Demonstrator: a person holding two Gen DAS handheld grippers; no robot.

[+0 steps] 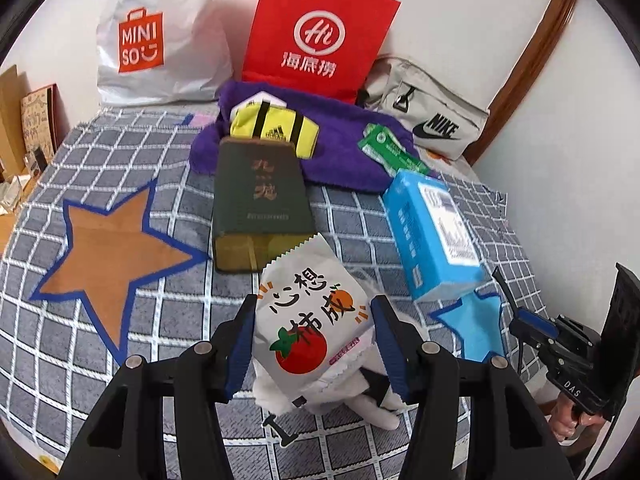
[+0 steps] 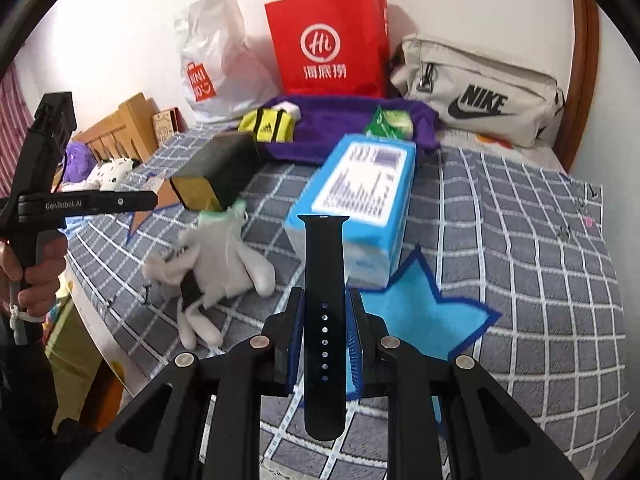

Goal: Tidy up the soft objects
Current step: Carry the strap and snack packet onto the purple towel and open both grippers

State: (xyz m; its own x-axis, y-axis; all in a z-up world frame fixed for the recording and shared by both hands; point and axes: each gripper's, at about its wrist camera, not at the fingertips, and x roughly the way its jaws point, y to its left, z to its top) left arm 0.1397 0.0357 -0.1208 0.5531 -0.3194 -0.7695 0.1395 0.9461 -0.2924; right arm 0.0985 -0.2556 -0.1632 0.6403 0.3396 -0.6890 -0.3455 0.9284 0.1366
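On the grey checked bedspread (image 1: pixel 120 360), the left gripper (image 1: pixel 314 342) is clamped on a white persimmon-print snack packet (image 1: pixel 316 320) — over a white plush toy (image 2: pixel 216 268). The right gripper (image 2: pixel 325 336) pinches a black watch strap (image 2: pixel 325 280) upright, above the blue star patch (image 2: pixel 424 320) — near the blue box (image 2: pixel 360 192).

The right tongs (image 2: pixel 325 332) are clamped on a black watch strap (image 2: pixel 325 280) that stands upright between their blue pads. Beyond the strap a blue box (image 2: pixel 360 196) lies on the checked bedspread (image 2: pixel 520 240), beside a blue star patch (image 2: pixel 424 316). To the left lies a white plush toy (image 2: pixel 216 264), near a dark green box (image 2: pixel 220 168). The left tongs (image 2: pixel 86 202) show at the left edge, held by a hand (image 2: pixel 36 268). Behind, a purple towel (image 2: pixel 332 120), a red paper bag (image 2: pixel 326 40) and a grey Nike bag (image 2: pixel 480 92) sit by the wall
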